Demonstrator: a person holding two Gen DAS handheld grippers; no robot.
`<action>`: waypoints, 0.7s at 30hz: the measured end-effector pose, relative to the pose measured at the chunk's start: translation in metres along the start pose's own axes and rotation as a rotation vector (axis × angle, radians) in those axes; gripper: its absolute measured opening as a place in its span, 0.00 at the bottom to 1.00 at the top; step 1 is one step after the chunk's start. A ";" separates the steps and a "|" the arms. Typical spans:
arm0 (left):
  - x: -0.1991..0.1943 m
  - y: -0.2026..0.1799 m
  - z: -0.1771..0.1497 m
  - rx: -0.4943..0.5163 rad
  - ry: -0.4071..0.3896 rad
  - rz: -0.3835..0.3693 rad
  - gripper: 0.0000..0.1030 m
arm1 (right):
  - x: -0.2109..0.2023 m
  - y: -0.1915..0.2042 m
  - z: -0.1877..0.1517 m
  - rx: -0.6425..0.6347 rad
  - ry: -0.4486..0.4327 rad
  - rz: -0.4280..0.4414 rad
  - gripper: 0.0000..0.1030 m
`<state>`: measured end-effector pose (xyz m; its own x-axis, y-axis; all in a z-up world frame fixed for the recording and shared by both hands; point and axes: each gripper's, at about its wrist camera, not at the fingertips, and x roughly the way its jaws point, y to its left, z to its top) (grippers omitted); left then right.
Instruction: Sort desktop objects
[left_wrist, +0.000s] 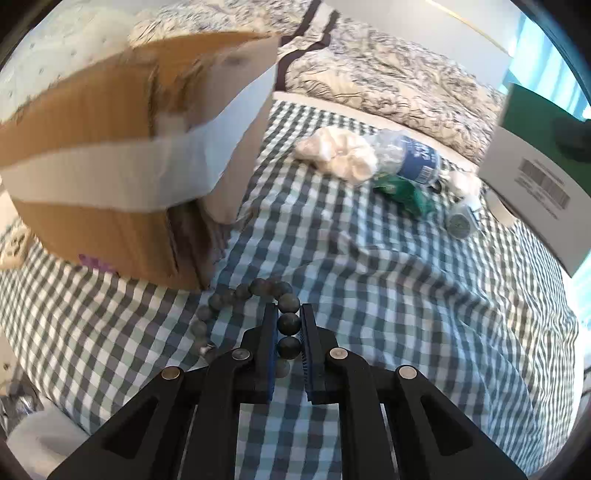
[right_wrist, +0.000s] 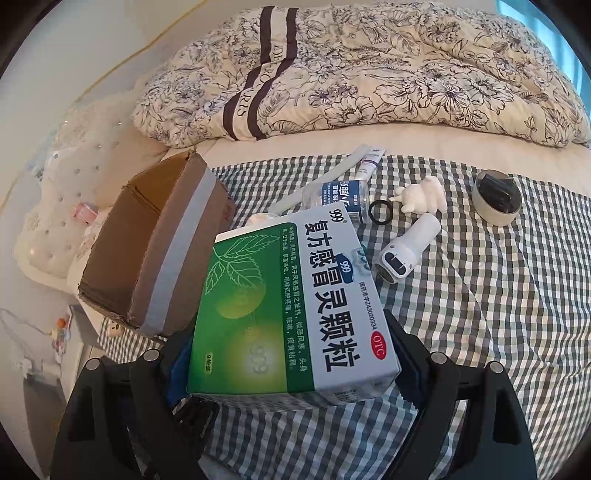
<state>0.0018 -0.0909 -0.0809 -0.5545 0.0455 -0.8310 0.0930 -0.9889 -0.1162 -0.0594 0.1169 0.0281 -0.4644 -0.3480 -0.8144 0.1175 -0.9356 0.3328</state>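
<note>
I see the bed (right_wrist: 480, 295) under a checked sheet, with a floral quilt (right_wrist: 369, 74) heaped along its far side. The cardboard box (right_wrist: 155, 251), banded with grey tape, is my landmark. It sits on the sheet at the left.

Just right of the box, my right tongs (right_wrist: 291, 373) are clamped on a green and white medicine carton (right_wrist: 291, 306), one finger on each long side, holding it above the sheet. Beyond the carton and further right of the box lie a crushed water bottle (right_wrist: 340, 195), a white figurine (right_wrist: 421, 199), a white cylindrical gadget (right_wrist: 406, 251), a black ring (right_wrist: 380, 212), and a grey round dish (right_wrist: 495, 203) farthest from the box.

In the left view, just in front of the box's (left_wrist: 110, 166) near corner, my left tongs (left_wrist: 289, 332) pinch a dark bead bracelet (left_wrist: 255, 295). Two beads sit between the blue pads (left_wrist: 271, 347), and the rest of the loop curves off toward the box.
</note>
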 end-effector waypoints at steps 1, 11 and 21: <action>-0.004 -0.003 0.001 0.011 -0.012 0.003 0.10 | -0.001 0.000 0.001 0.000 -0.001 0.000 0.84; -0.058 -0.014 0.025 0.028 -0.136 -0.054 0.10 | -0.006 0.001 0.001 -0.003 -0.012 -0.001 0.84; -0.099 -0.017 0.071 0.006 -0.224 -0.064 0.10 | -0.020 0.023 0.012 -0.057 -0.047 0.021 0.84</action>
<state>-0.0041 -0.0886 0.0419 -0.7287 0.0759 -0.6806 0.0472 -0.9859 -0.1605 -0.0579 0.1029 0.0576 -0.5017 -0.3653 -0.7841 0.1762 -0.9306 0.3208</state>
